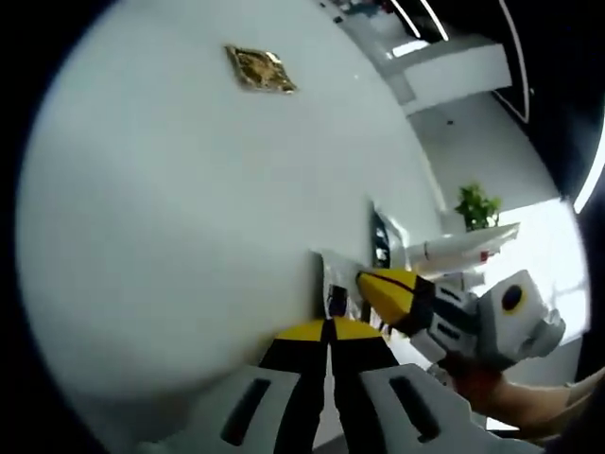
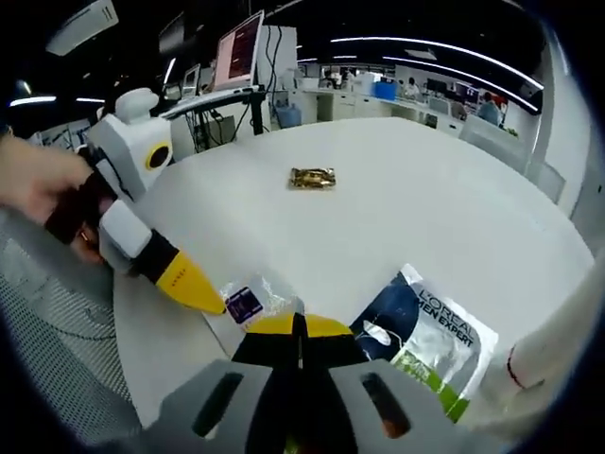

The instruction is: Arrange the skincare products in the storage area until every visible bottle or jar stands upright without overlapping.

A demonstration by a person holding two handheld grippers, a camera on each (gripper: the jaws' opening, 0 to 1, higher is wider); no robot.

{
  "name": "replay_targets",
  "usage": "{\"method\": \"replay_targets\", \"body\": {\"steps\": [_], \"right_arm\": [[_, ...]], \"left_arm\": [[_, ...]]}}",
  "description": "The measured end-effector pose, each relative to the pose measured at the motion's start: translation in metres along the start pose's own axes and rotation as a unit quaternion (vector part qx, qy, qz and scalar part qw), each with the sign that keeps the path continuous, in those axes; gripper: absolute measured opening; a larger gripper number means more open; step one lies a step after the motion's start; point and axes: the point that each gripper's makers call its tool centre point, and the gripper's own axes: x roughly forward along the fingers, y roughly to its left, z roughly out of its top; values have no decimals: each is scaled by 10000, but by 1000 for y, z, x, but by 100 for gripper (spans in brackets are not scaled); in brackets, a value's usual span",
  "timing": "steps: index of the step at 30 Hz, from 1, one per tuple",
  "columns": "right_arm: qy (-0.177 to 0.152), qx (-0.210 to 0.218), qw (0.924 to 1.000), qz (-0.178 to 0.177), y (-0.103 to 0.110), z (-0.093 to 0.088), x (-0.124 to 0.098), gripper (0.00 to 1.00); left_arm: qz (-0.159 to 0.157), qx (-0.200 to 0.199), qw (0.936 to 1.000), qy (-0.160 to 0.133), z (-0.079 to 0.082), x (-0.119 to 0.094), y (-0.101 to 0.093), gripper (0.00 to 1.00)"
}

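While both grippers' jaws sit closed at lower centre, left gripper (image 1: 330, 333) and right gripper (image 2: 299, 328) flank a clear sachet (image 2: 248, 301); whether either grips it, cannot tell.

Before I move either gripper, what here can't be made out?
- Small clear packet with a purple label, right gripper view: partly behind both grippers' yellow tips.
- L'Oreal sachet: near end hidden by the right gripper.
- Gold foil packet: print too small.
- White tube: cut off by edge.
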Motion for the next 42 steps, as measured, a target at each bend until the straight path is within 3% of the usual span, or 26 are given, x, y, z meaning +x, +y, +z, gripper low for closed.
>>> {"method": "replay_targets", "body": {"steps": [4, 6, 8, 11, 14, 18, 22, 24, 26, 28, 29, 31, 32, 36, 39, 41, 42], "right_arm": [[64, -42, 10000, -51, -2, -2, 0, 1], [152, -368, 9991, -121, -3, -1, 0, 1], [168, -389, 9990, -132, -1, 0, 1, 1], [165, -359, 9991, -128, -3, 0, 1, 1], [147, -337, 9992, -130, -4, 0, 1, 1], [137, -282, 9994, -171, -4, 0, 1, 1], [115, -272, 9994, -165, -5, 0, 2, 1], [122, -308, 9993, -160, -5, 0, 2, 1], [118, -321, 9993, -154, -5, 0, 2, 1], [119, -310, 9993, -144, -5, 0, 2, 1], [123, -317, 9993, -136, -5, 0, 2, 1], [126, -329, 9993, -127, -5, 0, 1, 1], [124, -324, 9993, -123, -5, 0, 1, 1], [128, -345, 9993, -102, -6, 1, 1, 1], [133, -376, 9992, -89, -6, 1, 2, 1], [135, -374, 9992, -83, -6, 1, 1, 1], [135, -367, 9992, -75, -6, 1, 1, 1]], "left_arm": [[-11, 41, 10000, -62, 2, 0, 1, 0], [-12, 57, 10000, -71, 3, 0, 1, 0], [1, 186, 9998, -62, 2, 0, 0, 0], [111, 698, 9975, -42, 3, -2, 0, 0], [278, 1325, 9908, -78, 6, -5, -1, 2], [422, 2239, 9733, -267, 17, -9, -6, 16], [513, 2944, 9539, -267, 22, -9, -12, 15], [645, 3661, 9279, -264, 25, -4, -17, 16], [581, 4109, 9095, -236, 26, 3, -25, 19], [534, 4338, 8993, -144, 23, 8, -30, 25], [690, 4561, 8871, -154, 26, 11, -29, 27], [871, 4877, 8687, -37, 26, 16, -26, 28], [917, 4945, 8643, 17, 26, 19, -23, 27], [998, 4901, 8659, 124, 22, 25, -15, 25], [1044, 5053, 8566, 63, 24, 23, -15, 23], [1038, 5225, 8463, 28, 23, 24, -15, 23], [1032, 5235, 8457, 4, 22, 23, -15, 23]]}}
